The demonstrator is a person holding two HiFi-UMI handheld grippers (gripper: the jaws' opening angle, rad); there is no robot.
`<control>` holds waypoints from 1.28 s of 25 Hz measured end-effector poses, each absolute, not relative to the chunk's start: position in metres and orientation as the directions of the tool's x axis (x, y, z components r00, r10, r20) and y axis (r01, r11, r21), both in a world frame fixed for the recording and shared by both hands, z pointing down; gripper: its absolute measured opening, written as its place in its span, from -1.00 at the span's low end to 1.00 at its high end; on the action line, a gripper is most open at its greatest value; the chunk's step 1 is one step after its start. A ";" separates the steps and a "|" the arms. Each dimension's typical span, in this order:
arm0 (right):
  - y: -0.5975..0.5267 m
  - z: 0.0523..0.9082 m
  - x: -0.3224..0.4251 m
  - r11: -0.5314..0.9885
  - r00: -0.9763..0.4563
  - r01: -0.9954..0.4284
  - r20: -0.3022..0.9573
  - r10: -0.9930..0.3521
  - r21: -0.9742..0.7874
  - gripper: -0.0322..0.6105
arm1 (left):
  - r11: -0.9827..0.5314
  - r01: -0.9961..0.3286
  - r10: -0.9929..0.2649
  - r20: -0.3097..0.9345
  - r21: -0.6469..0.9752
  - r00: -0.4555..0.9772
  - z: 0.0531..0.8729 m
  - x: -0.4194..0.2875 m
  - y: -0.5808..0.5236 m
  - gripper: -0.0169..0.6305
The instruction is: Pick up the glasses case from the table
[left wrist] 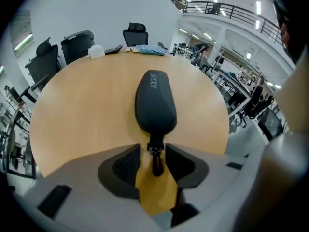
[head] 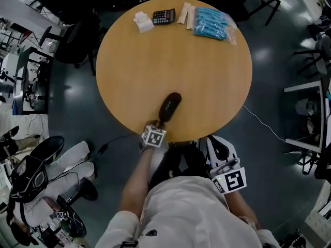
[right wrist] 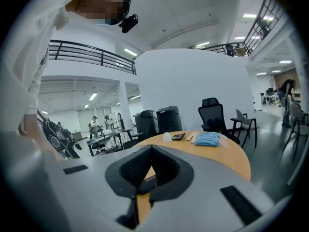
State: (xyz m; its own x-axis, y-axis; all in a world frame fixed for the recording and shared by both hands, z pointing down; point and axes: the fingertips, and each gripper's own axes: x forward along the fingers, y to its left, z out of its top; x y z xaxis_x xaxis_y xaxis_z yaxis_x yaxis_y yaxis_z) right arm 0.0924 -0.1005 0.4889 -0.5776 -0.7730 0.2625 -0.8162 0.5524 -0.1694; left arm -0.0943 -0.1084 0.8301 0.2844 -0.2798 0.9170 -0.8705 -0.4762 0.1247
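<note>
Glasses case (left wrist: 155,103) has zipper pull (left wrist: 157,159) between parted jaws of left hand-held gripper (left wrist: 153,150).

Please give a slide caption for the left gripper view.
Open left tool at the zipper end of a dark glasses case on a round table.

One case (head: 169,106), one calculator (head: 164,16) — two tools (left wrist: 153,148) (right wrist: 151,148).
</note>
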 end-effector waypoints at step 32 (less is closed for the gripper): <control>-0.102 0.497 0.116 0.538 -0.574 -0.818 0.262 -0.775 -0.202 -0.85 | -0.463 -0.885 -0.436 0.857 0.049 0.275 0.776 -0.083 -0.097 -0.62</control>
